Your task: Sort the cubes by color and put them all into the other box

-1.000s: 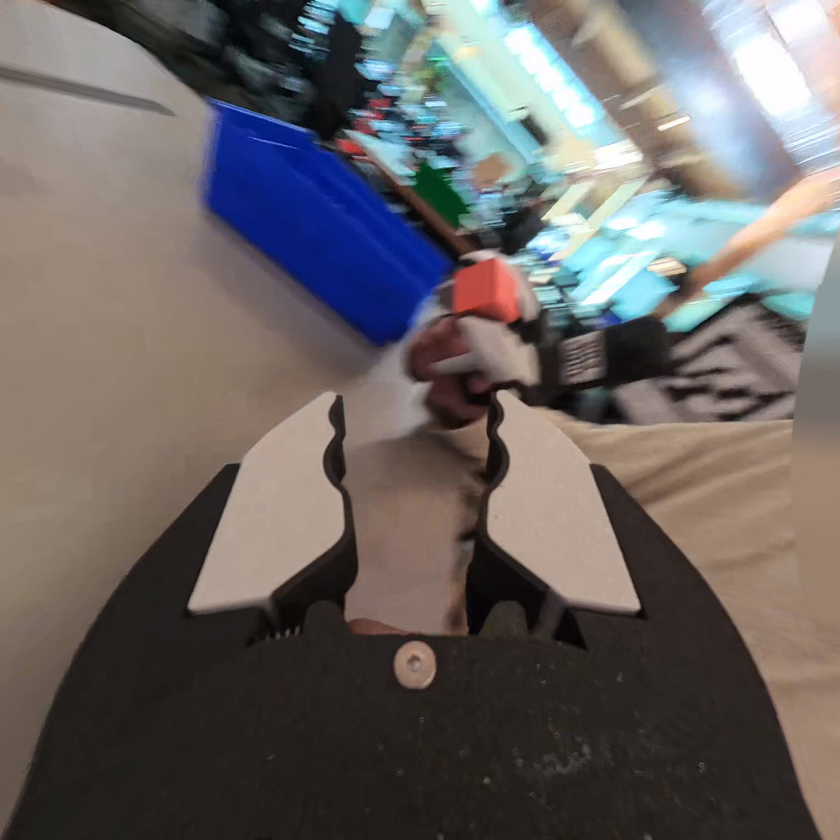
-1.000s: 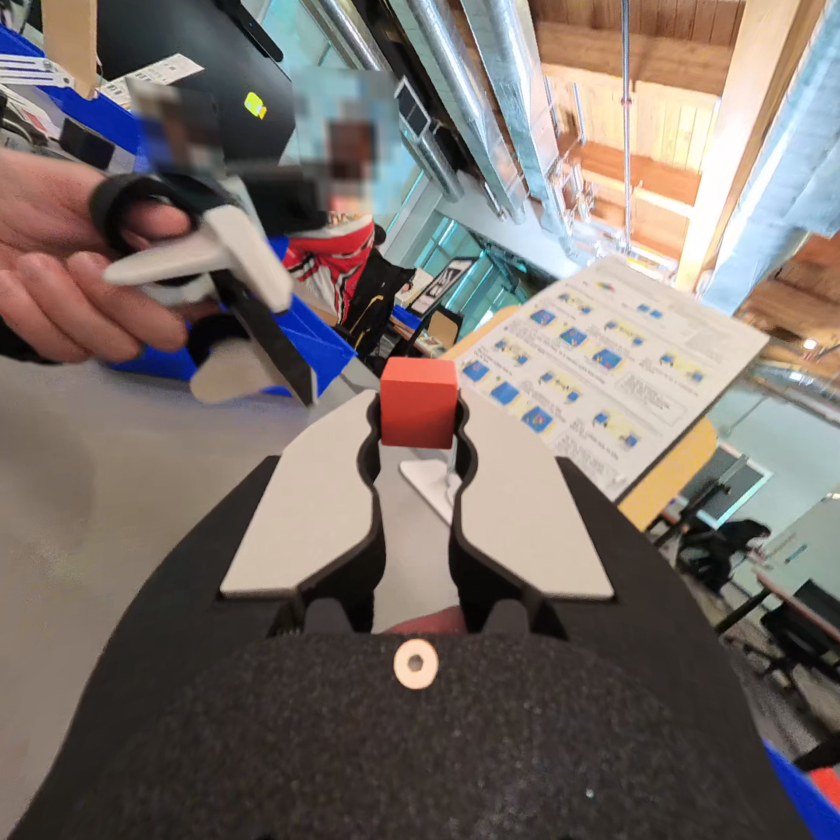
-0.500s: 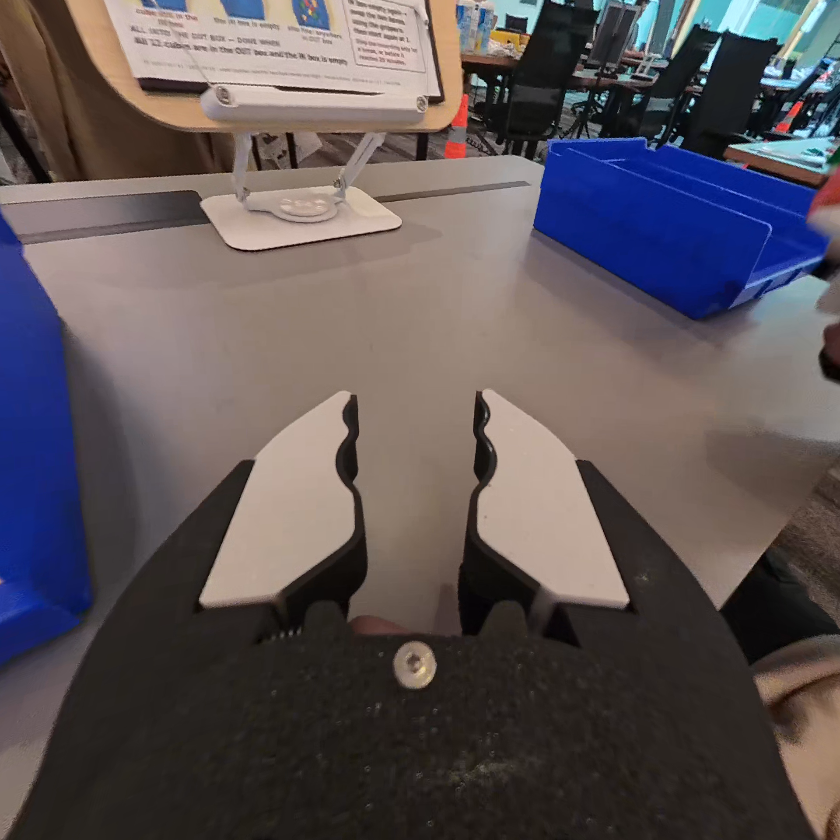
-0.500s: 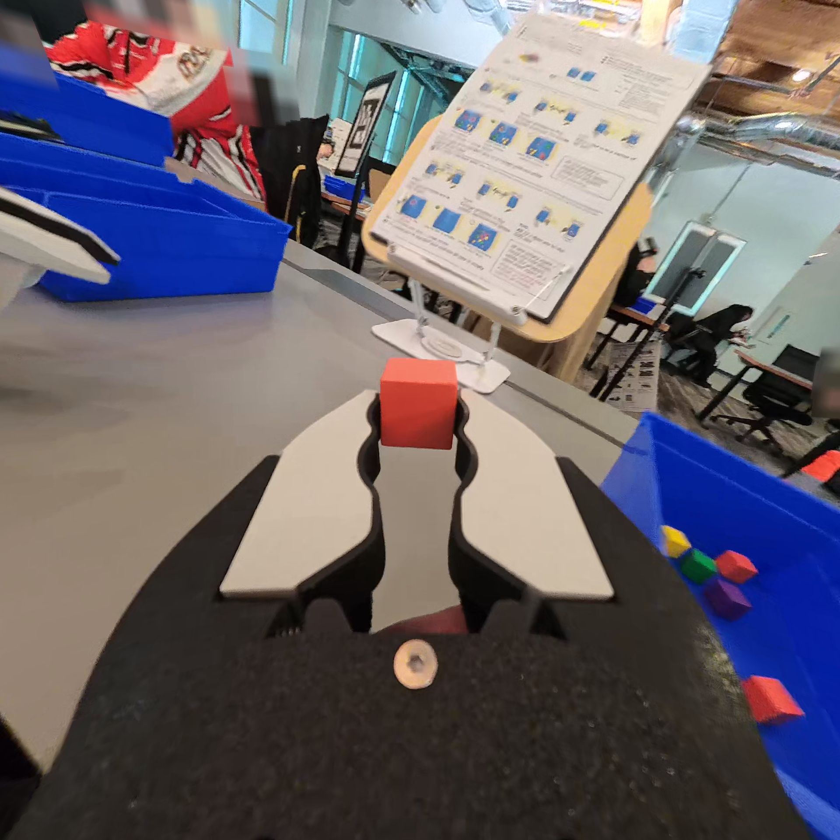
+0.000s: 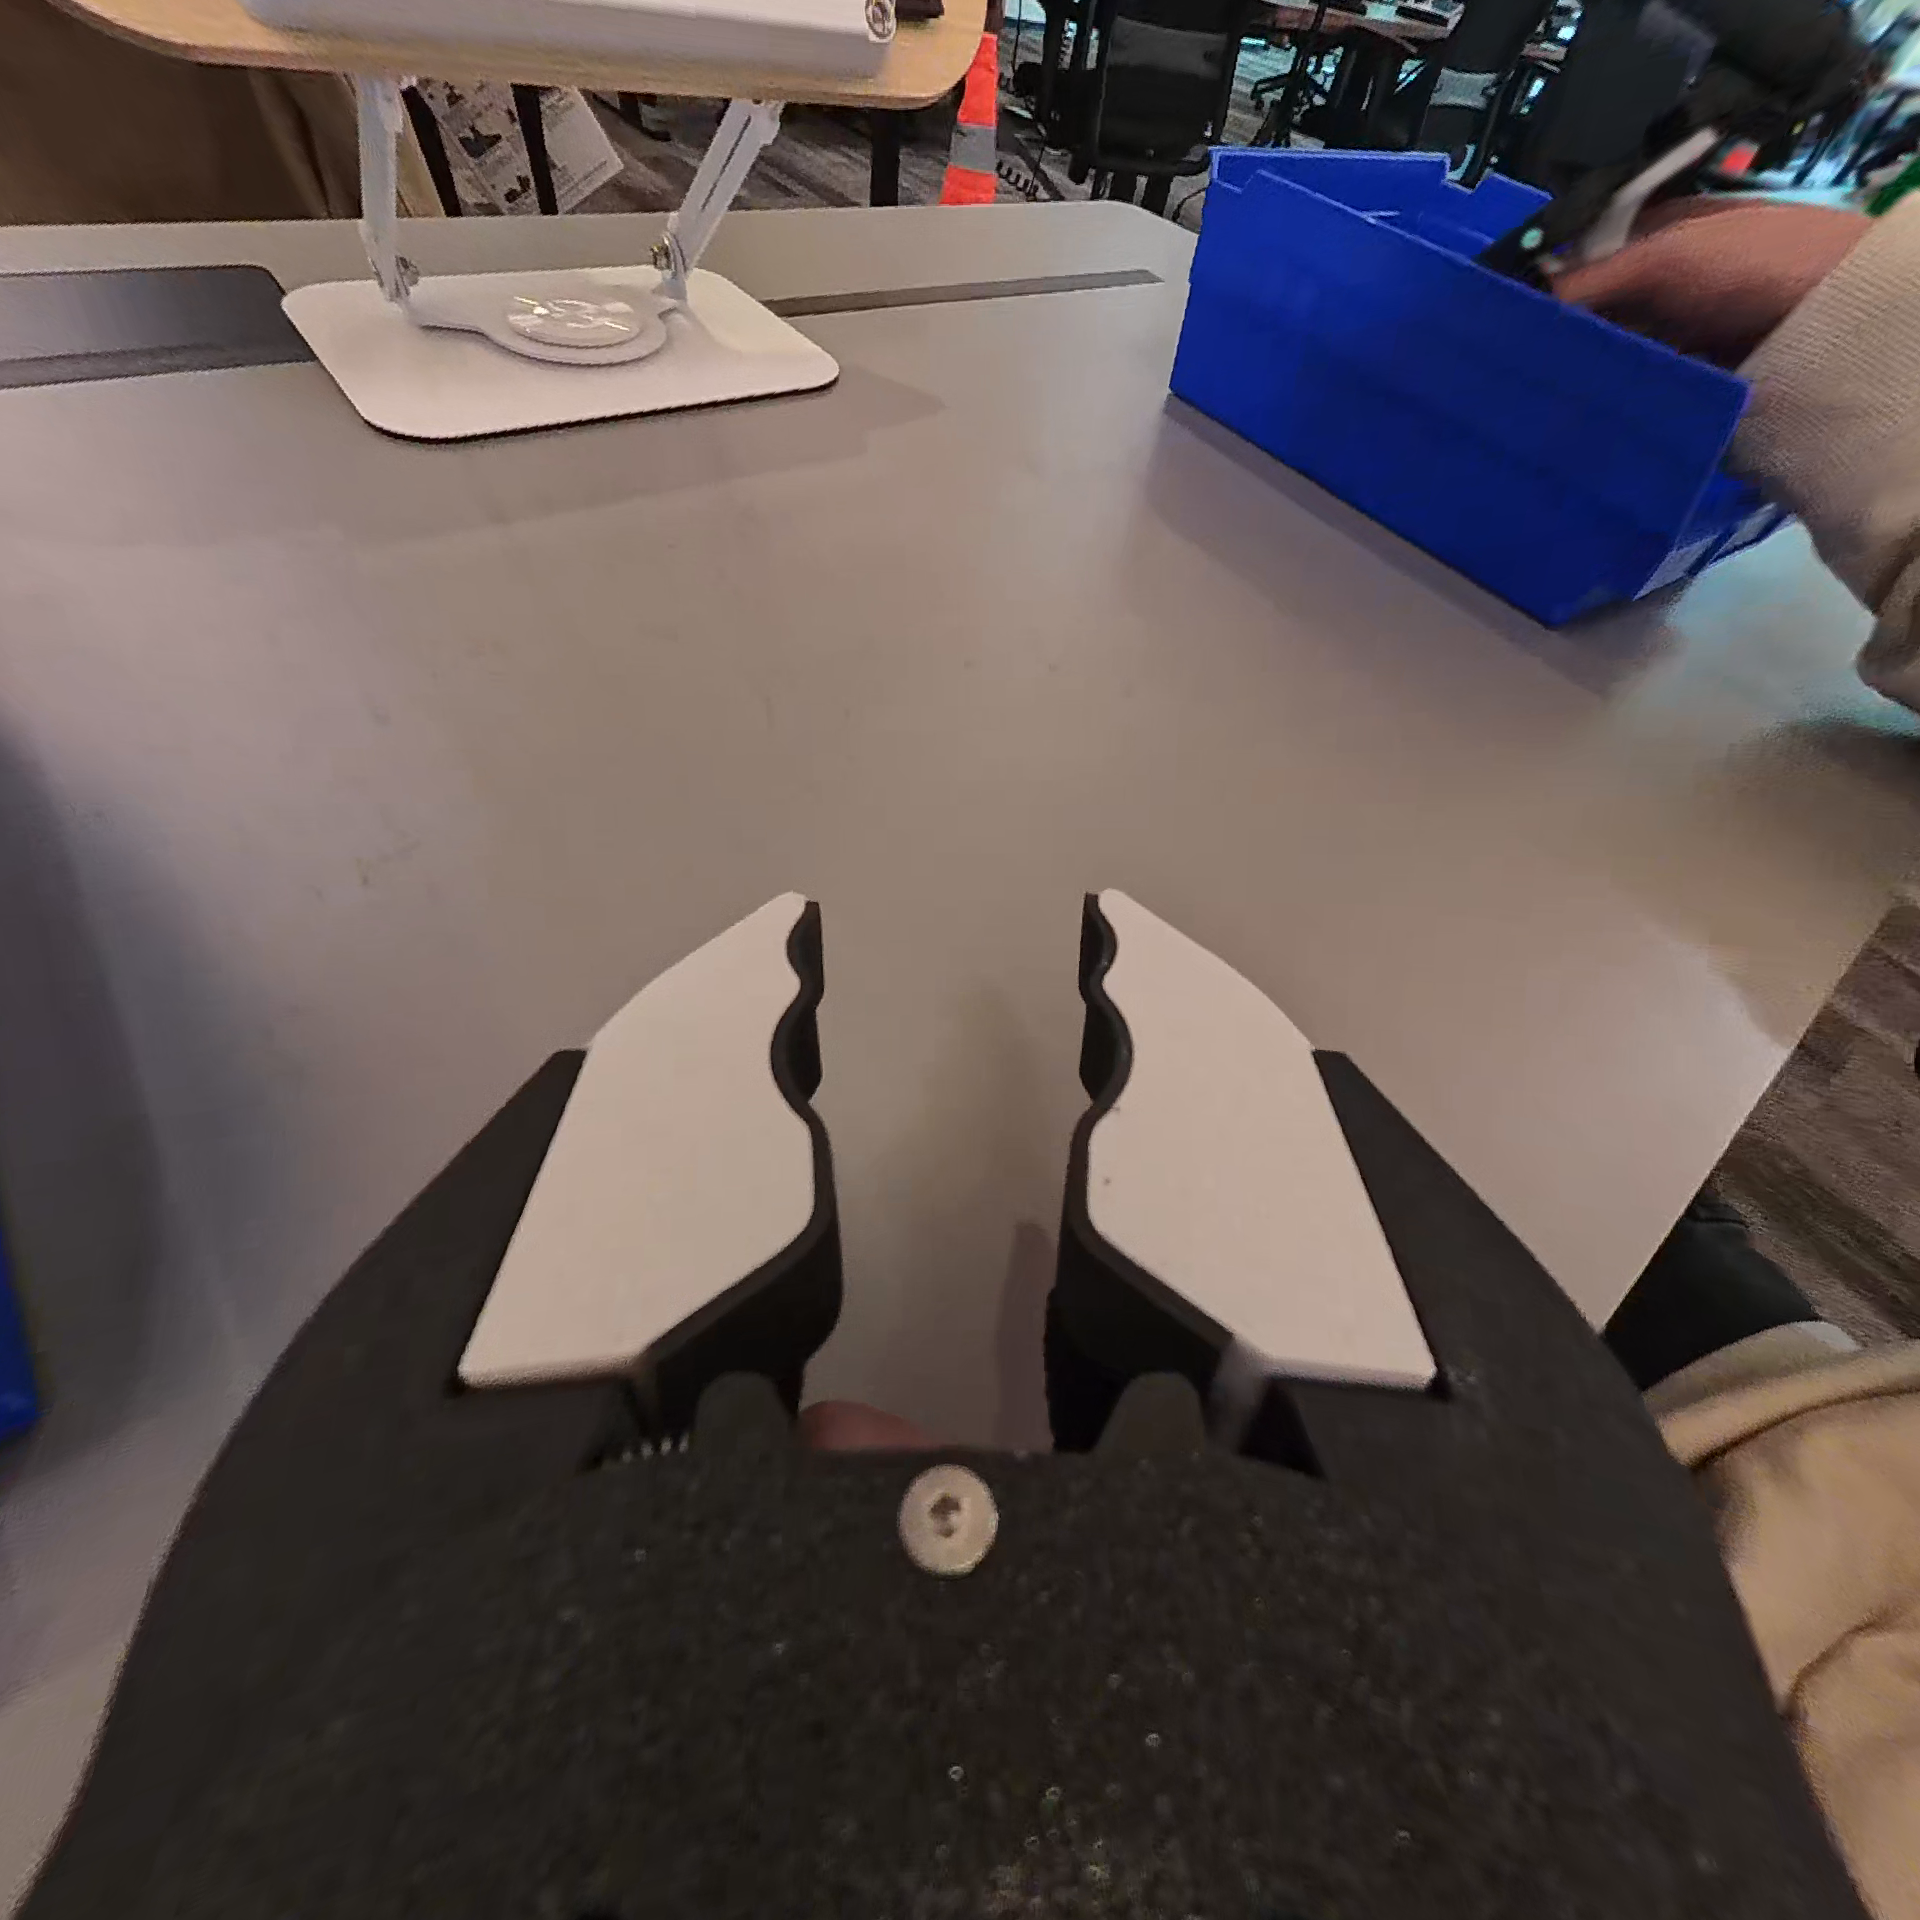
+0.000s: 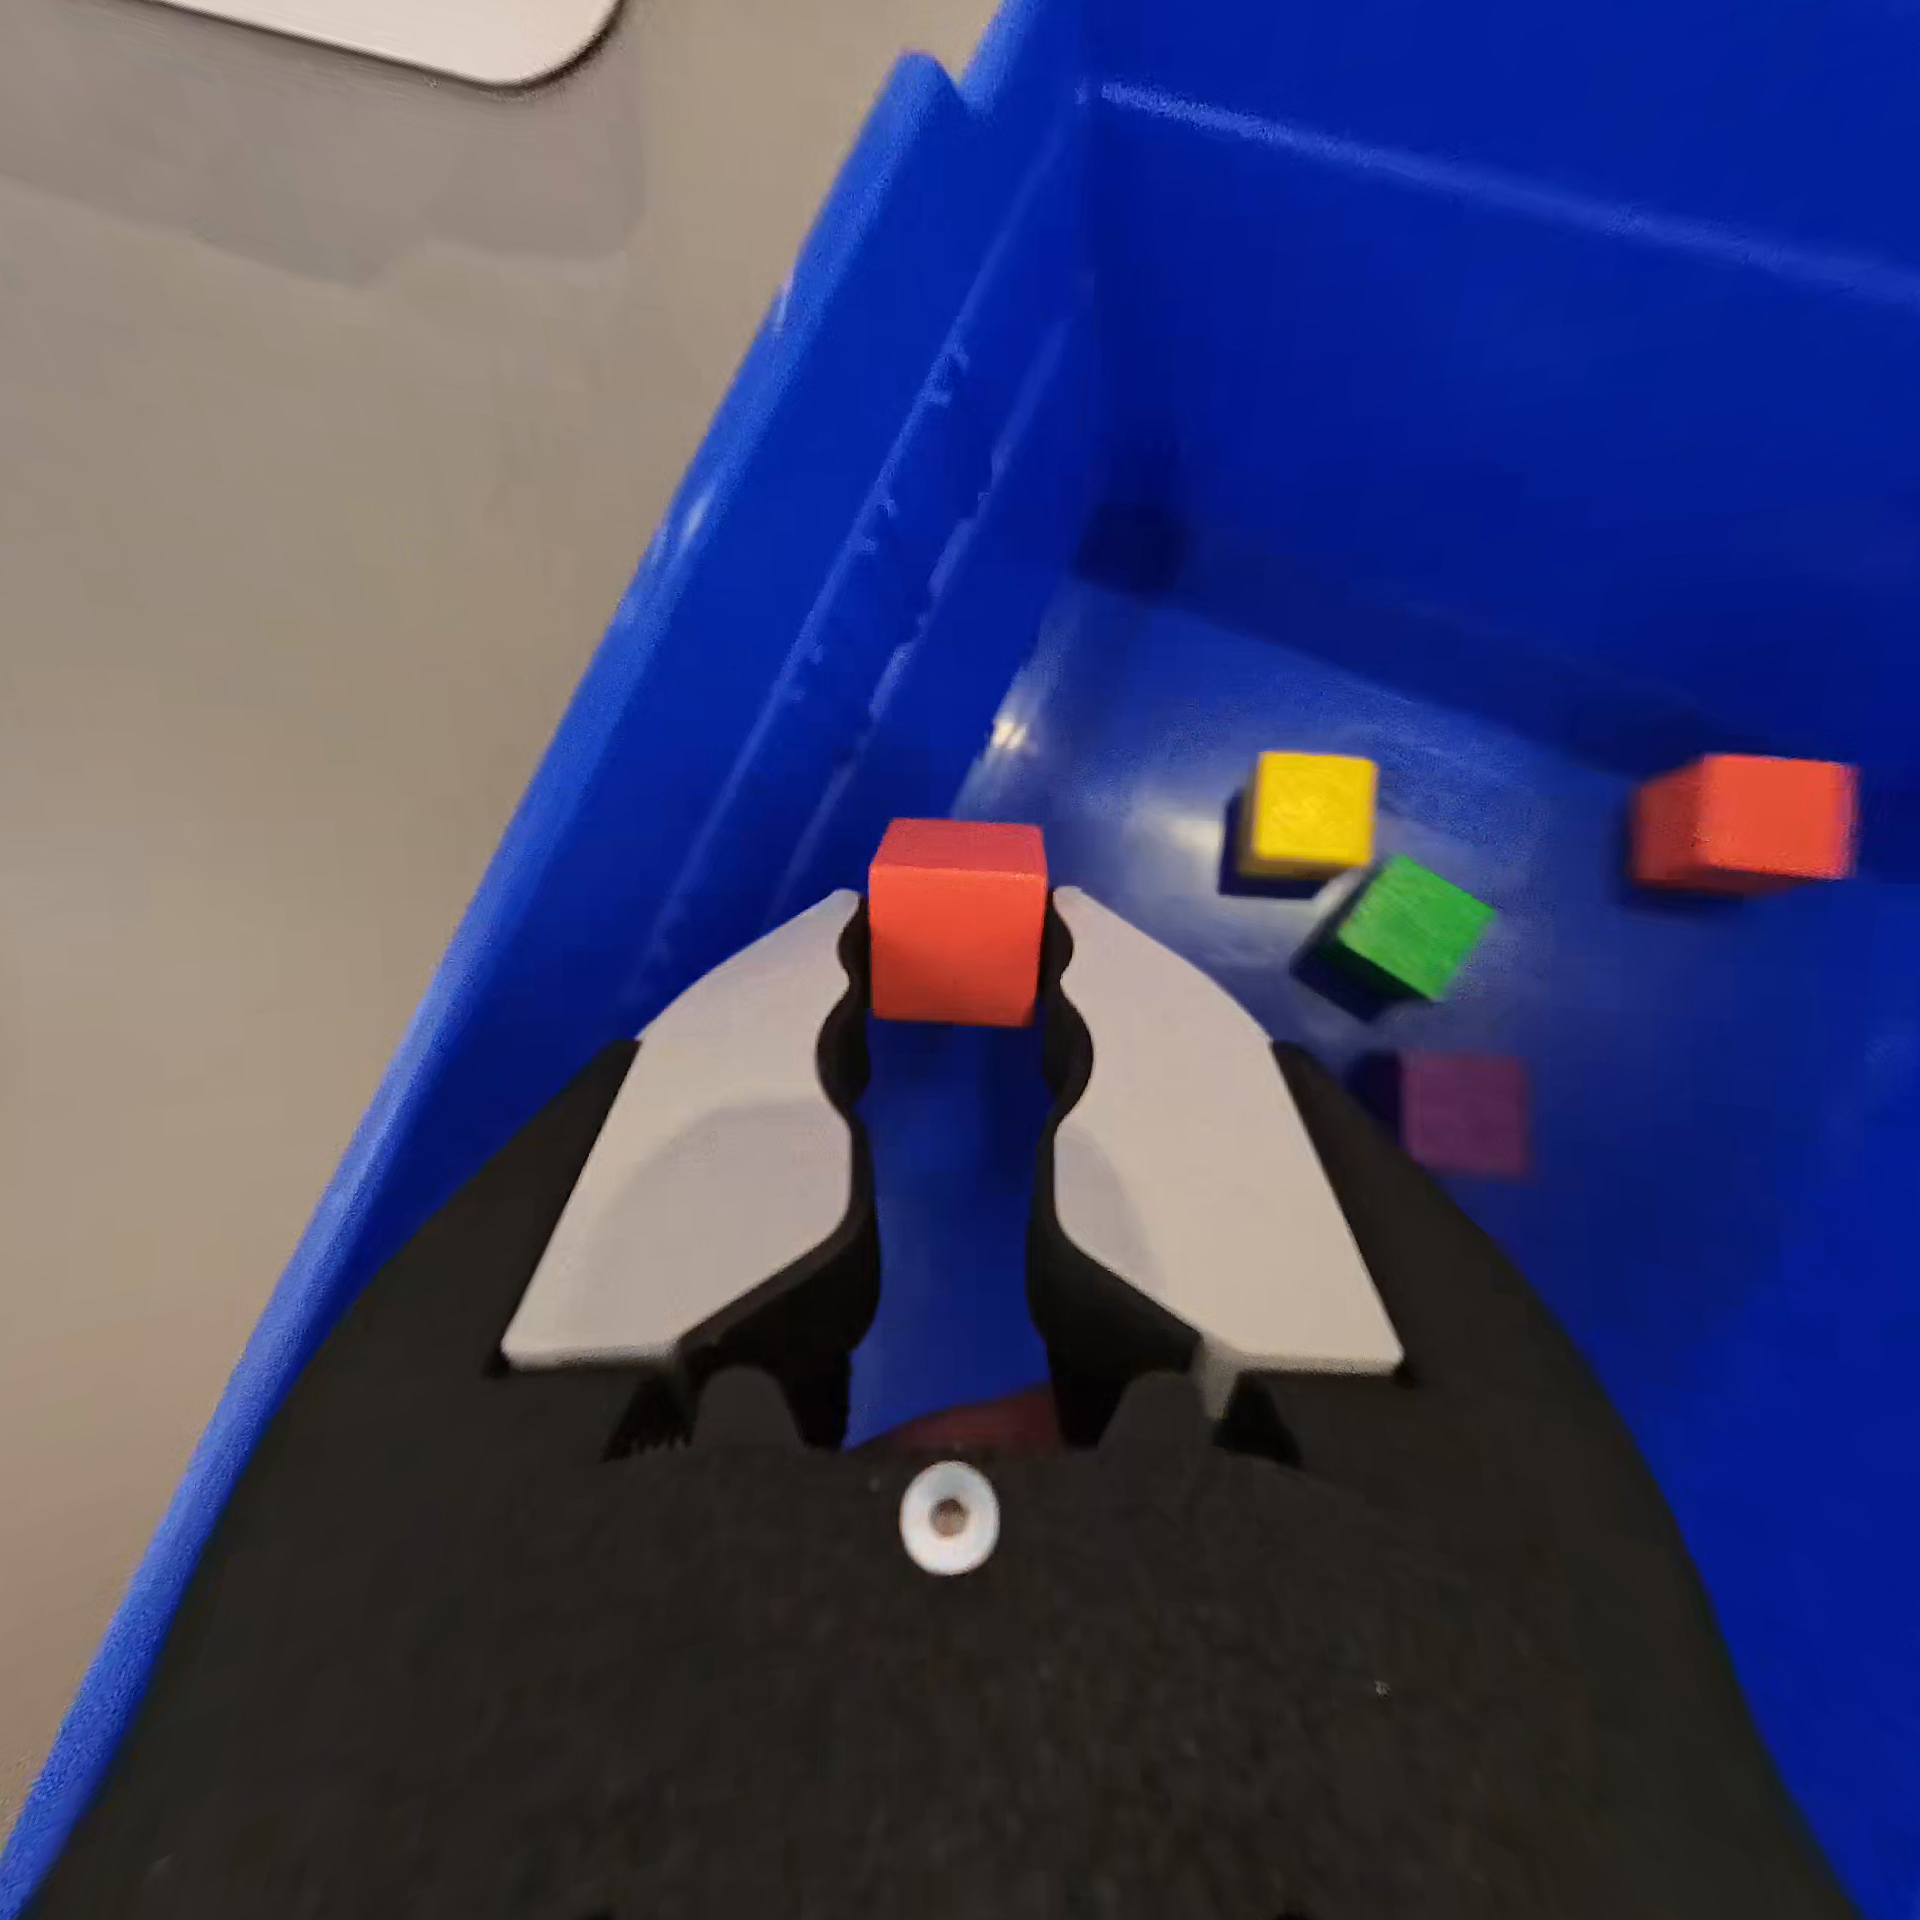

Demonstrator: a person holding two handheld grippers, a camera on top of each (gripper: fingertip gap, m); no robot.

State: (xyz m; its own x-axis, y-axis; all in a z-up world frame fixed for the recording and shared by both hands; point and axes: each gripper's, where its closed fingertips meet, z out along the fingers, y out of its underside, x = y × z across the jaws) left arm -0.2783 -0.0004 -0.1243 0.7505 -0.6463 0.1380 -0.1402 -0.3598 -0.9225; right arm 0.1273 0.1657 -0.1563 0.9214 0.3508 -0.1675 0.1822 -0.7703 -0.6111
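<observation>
A grey table point(image 5: 727, 644) with a dark strip point(image 5: 135, 322) across its far part fills most of the view. On it stands a white stand base point(image 5: 561, 353) that carries a wooden board point(image 5: 540, 52). Behind the table are black office chairs point(image 5: 1164, 94) and an orange traffic cone point(image 5: 977, 125) on a dark patterned floor point(image 5: 1860, 1122)

No lettering is legible — not on any surface.

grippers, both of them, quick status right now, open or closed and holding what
Left gripper: open, holding nothing, above the grey table.
Right gripper: shut on a red cube, over the blue box.
</observation>
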